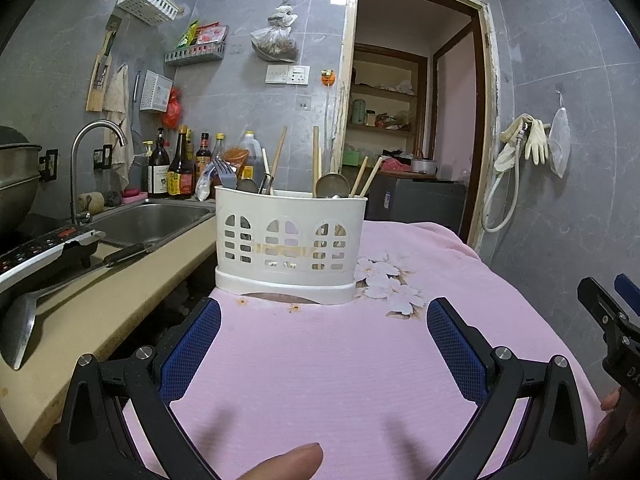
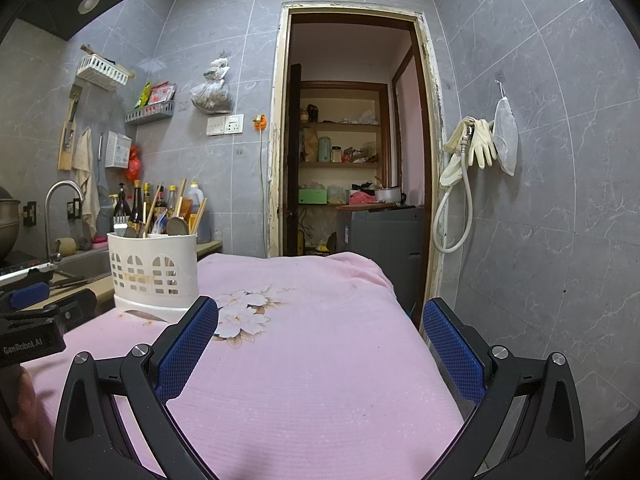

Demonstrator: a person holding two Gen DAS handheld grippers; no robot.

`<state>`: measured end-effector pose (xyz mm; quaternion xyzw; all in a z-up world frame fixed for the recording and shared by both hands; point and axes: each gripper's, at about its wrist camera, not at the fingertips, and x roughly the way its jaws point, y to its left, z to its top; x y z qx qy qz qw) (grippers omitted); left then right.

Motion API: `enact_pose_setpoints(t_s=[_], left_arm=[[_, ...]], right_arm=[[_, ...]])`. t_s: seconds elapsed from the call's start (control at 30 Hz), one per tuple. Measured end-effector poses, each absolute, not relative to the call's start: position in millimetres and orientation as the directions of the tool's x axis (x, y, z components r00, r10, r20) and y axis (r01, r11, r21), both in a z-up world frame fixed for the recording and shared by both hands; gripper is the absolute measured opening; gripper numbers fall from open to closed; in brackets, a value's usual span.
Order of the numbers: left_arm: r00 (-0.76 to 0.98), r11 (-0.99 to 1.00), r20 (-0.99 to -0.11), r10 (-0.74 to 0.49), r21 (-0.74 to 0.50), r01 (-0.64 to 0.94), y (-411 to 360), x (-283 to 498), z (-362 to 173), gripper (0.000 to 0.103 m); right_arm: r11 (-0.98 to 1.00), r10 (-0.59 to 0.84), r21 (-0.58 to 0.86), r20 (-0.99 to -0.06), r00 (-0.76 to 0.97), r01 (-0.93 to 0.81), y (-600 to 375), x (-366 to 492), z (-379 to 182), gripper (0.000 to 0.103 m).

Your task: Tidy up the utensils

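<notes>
Utensils (image 1: 276, 168) stand upright in a white slotted holder (image 1: 290, 240) at the far left corner of the pink-cloth-covered counter (image 1: 320, 360): a fork, spoons and chopsticks, handles mostly down, likely so they drain and stay sorted. Your left claw (image 1: 324, 320) hovers low, pointed straight at the holder, its blue pads spread apart and empty. Your right claw (image 2: 320, 320) is also spread and empty, aimed past the holder toward the counter's far right edge. The left view alone shows the sink (image 1: 156, 220) beside the counter's left edge clearly; the right view alone shows the counter's bare right side.
</notes>
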<state>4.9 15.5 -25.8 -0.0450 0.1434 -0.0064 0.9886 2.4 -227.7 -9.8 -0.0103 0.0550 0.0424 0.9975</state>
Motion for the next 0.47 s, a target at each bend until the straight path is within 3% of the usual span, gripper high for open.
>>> enact_pose_setpoints(t_s=[0.47], left_arm=[[0.959, 0.998, -0.285, 0.001, -0.059, -0.018, 13.9, 6.3, -24.4, 0.101]], right_arm=[[0.996, 0.087, -0.022, -0.112, 0.99, -0.09, -225.7, 1.9, -15.5, 0.103]])
